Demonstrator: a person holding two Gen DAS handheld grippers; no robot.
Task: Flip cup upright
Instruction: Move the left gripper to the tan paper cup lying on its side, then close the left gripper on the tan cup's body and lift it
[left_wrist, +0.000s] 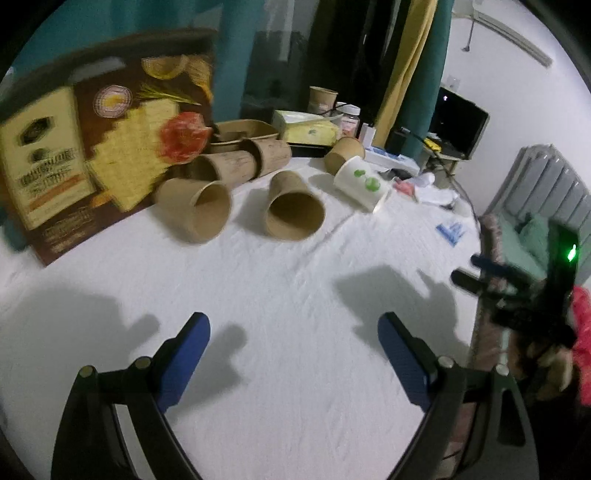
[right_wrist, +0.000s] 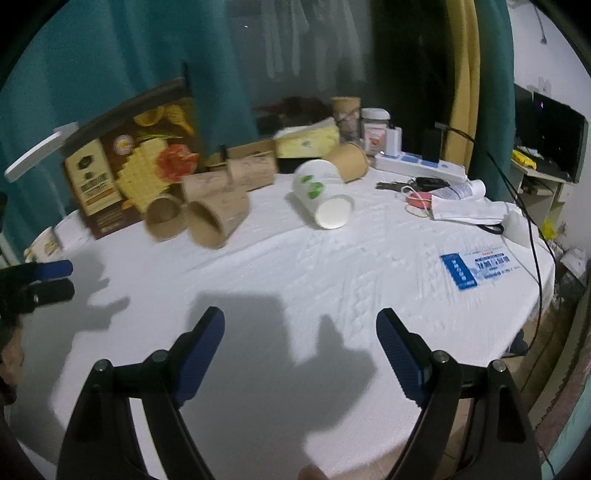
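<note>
The left gripper (left_wrist: 293, 354), black-armed with blue ribbed pads, hovers nearest its camera with fingers spread wide and nothing between them; the right gripper (right_wrist: 299, 350), of the same build, hangs likewise over the cloth with its fingers well apart and empty; both cast dark shadows on the round table under a white textured cloth (right_wrist: 295, 280), the largest thing in sight; behind it hang teal curtains (right_wrist: 110, 55); at the table's far left edge a brown printed cardboard box showing crackers and a tomato (left_wrist: 110, 147) stands propped upright; just beside it lie several brown paper cups on their sides, the two nearest (left_wrist: 195, 208) (left_wrist: 293, 208) with open mouths toward the left wrist camera; to their right, near the table's middle and apart from both grippers, the white paper cup with green leaf marks (right_wrist: 323, 195) lies tipped on its side; a blue and white printed paper slip (right_wrist: 476, 267) lies flat near the right edge.
</note>
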